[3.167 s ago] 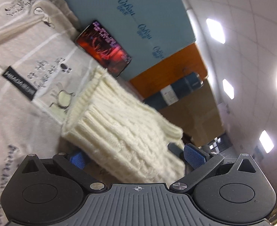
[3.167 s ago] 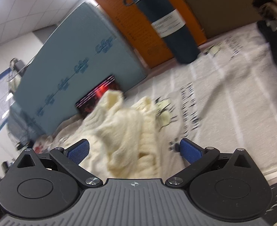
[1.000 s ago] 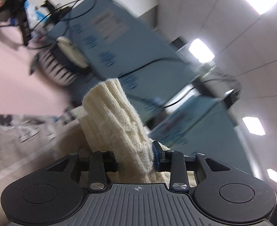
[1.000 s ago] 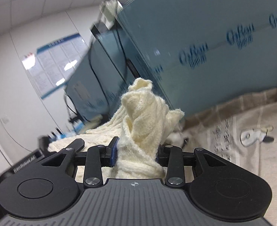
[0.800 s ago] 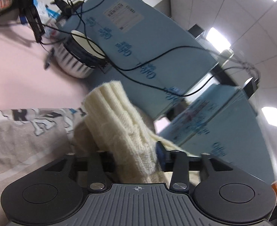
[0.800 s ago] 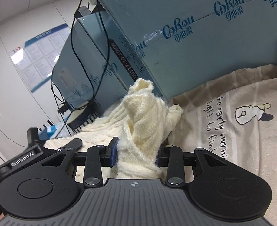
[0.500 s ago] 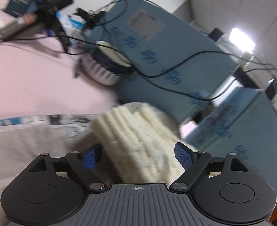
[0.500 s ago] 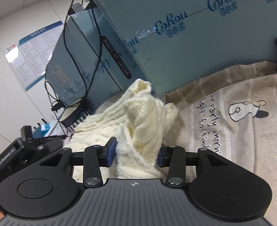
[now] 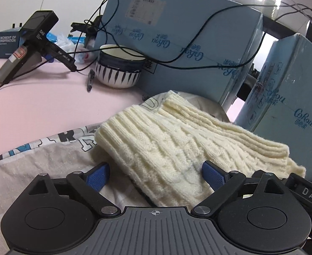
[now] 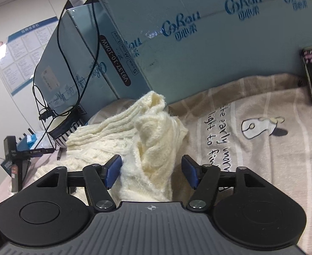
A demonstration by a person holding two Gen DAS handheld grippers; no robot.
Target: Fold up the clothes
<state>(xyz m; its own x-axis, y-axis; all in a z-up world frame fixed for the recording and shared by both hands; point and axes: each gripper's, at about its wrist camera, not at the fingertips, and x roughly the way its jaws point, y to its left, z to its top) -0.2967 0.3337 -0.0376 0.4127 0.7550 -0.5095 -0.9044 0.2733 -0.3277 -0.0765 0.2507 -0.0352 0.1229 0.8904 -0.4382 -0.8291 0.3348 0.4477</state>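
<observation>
Cream knit sweater lies bunched on the printed bedsheet, just in front of the blue cartons — ribbed hem toward the striped bowl. The left gripper is spread wide around a fold; the right gripper has its jaws parted too, a rumpled peak standing loose between them.

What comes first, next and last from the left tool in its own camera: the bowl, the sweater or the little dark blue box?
1. The sweater, lying right between the open left tool's fingers.
2. The bowl, farther back, a bit left, beside the big blue carton.
3. The dark blue box, farthest, far left on the pink cloth.
</observation>
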